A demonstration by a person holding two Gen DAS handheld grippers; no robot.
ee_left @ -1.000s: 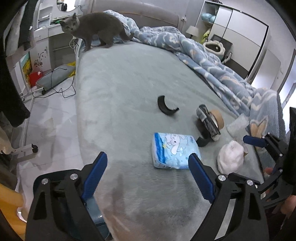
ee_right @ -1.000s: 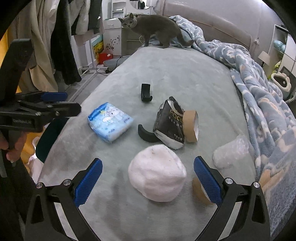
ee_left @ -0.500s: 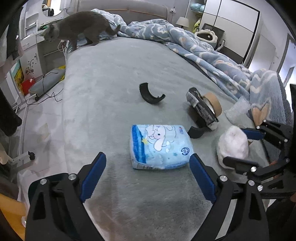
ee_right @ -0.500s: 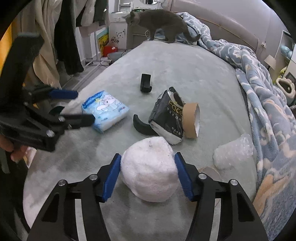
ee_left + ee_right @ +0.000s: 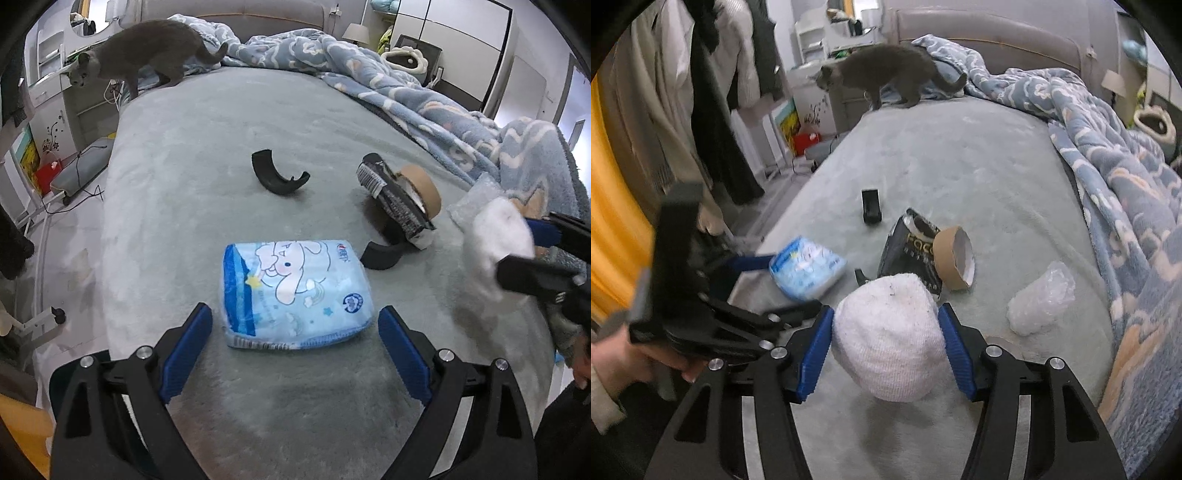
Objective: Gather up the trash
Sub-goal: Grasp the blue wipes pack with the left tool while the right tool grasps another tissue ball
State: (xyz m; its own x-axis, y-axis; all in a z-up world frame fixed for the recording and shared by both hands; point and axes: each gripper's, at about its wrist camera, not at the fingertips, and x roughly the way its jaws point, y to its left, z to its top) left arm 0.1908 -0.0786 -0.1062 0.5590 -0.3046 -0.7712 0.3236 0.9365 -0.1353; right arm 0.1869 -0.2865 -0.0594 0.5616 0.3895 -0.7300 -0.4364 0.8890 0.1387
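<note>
My right gripper (image 5: 886,345) is shut on a white wad of cloth (image 5: 886,332), both blue pads pressing its sides, and holds it just above the grey bed cover (image 5: 960,158). In the left wrist view the same wad (image 5: 491,236) shows blurred at the right edge. My left gripper (image 5: 295,312) stands open, its fingers on either side of the near end of a blue tissue pack (image 5: 295,291) without touching it. Further back lie a black snack bag (image 5: 395,199), a brown tape roll (image 5: 421,188), two curved black pieces (image 5: 279,177) and crumpled bubble wrap (image 5: 1041,299).
A grey cat (image 5: 147,51) stands at the far left corner of the bed. A blue patterned blanket (image 5: 1108,147) is heaped along the right side. Clothes (image 5: 701,92) hang left of the bed, and the floor (image 5: 66,240) drops away there.
The right gripper closed on the white wad and raised it a little. The left gripper came forward and down onto the tissue pack. The cat turned towards the bed's left edge.
</note>
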